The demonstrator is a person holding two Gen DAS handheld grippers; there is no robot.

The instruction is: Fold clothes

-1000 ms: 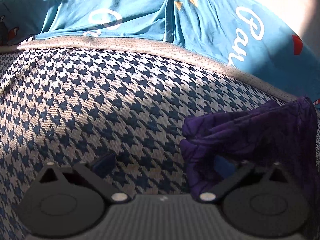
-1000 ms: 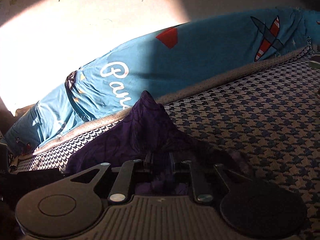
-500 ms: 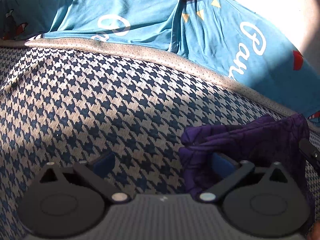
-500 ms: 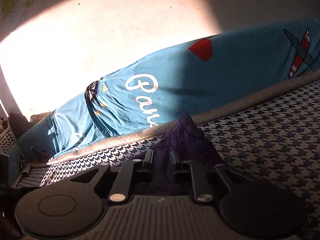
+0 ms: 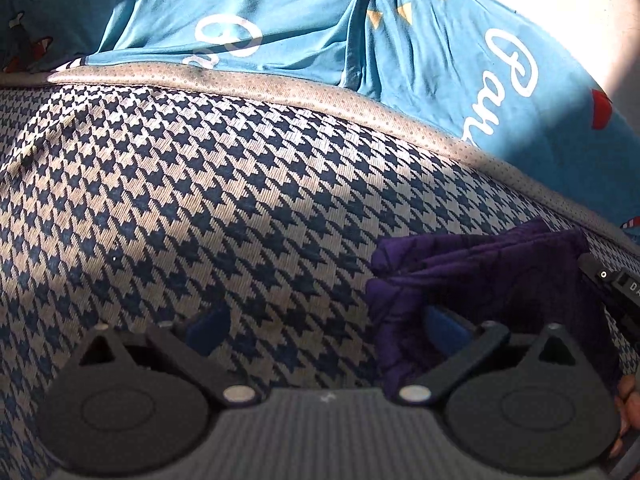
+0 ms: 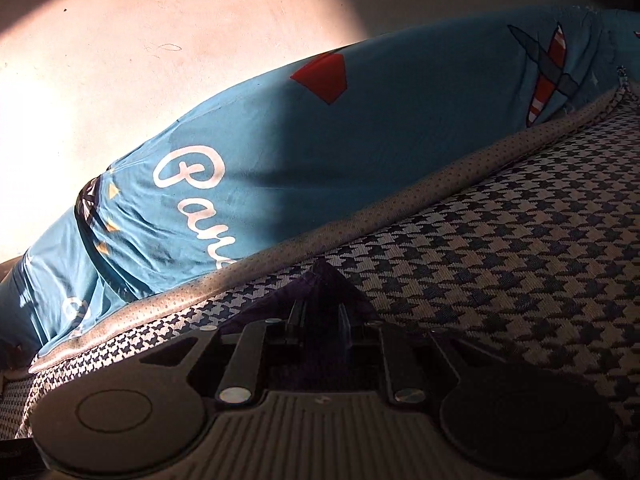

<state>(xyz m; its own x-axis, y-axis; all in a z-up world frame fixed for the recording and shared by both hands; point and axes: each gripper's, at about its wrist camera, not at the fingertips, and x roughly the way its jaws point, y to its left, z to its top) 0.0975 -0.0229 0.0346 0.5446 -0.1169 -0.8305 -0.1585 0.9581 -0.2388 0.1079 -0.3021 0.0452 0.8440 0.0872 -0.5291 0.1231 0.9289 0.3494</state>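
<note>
A dark purple garment (image 5: pixel 480 276) lies bunched on the houndstooth bed cover (image 5: pixel 200 208) at the lower right of the left wrist view. My left gripper (image 5: pixel 324 320) is open, its blue pads wide apart; the right pad (image 5: pixel 444 326) touches the garment's edge. In the right wrist view my right gripper (image 6: pixel 320 316) is shut on the purple garment (image 6: pixel 324 284), which peaks up between the fingers. The right gripper's body also shows at the right edge of the left wrist view (image 5: pixel 616 284).
A teal printed sheet (image 6: pixel 320 152) covers a long bolster along the bed's far side, edged by a grey dotted border (image 5: pixel 280 88). A sunlit wall (image 6: pixel 160 40) rises behind it. The houndstooth cover (image 6: pixel 520 248) stretches right.
My right gripper, still holding the purple garment, has tilted and dropped lower, so less cloth shows above the fingers. In the left view, the right gripper has entered at the edge.
</note>
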